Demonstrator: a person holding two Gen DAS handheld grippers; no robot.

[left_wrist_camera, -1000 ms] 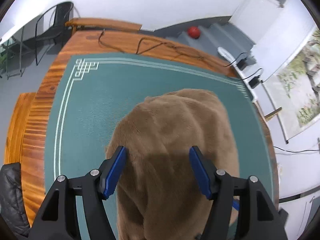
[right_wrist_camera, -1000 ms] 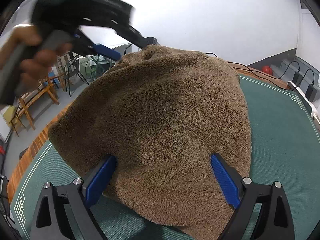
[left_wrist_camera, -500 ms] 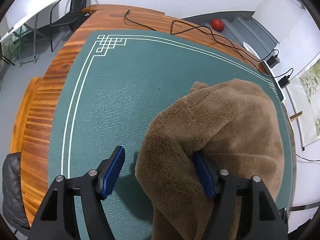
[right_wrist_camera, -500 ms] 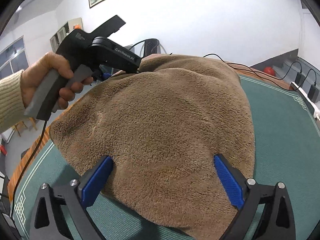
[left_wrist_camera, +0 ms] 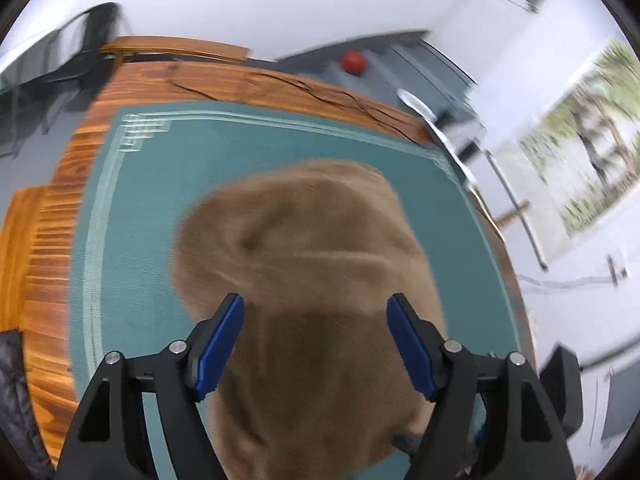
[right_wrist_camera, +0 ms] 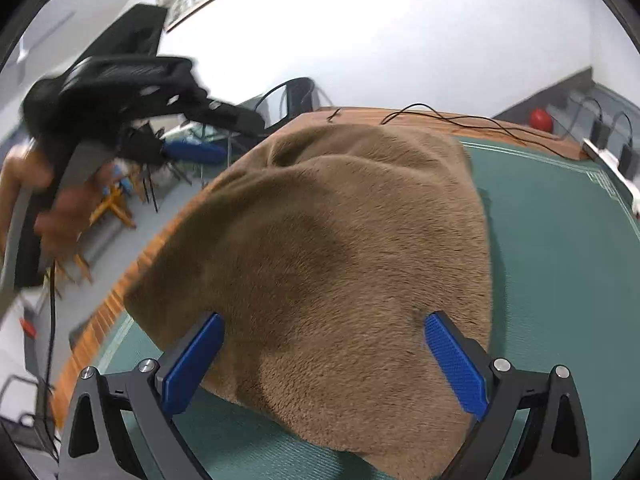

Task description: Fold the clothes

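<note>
A brown fleece garment [left_wrist_camera: 312,256] lies in a rounded heap on the green mat [left_wrist_camera: 132,216]. My left gripper [left_wrist_camera: 315,304] hovers over its near part, and its jaws are opening. The fleece shows between the blue pads [left_wrist_camera: 222,340], but they do not press on it. The picture is blurred by motion. In the right wrist view the same garment [right_wrist_camera: 340,240] fills the middle. My right gripper [right_wrist_camera: 325,320] stands open above its near edge, pads clear of the pile. The left gripper [right_wrist_camera: 192,152] appears there at upper left, held by a hand [right_wrist_camera: 60,212] beyond the garment's far side.
The mat covers a wooden table [left_wrist_camera: 44,232] with black cables [left_wrist_camera: 320,92] along its far edge. A power strip [right_wrist_camera: 612,164] lies at the right rim. Chairs [right_wrist_camera: 288,96] and a red ball [left_wrist_camera: 352,62] stand on the floor beyond.
Half a second ago the left gripper had a fold of fleece against its right pad at the garment's edge. Now it is over the garment's middle with wider, free jaws. The right gripper has hardly shifted.
</note>
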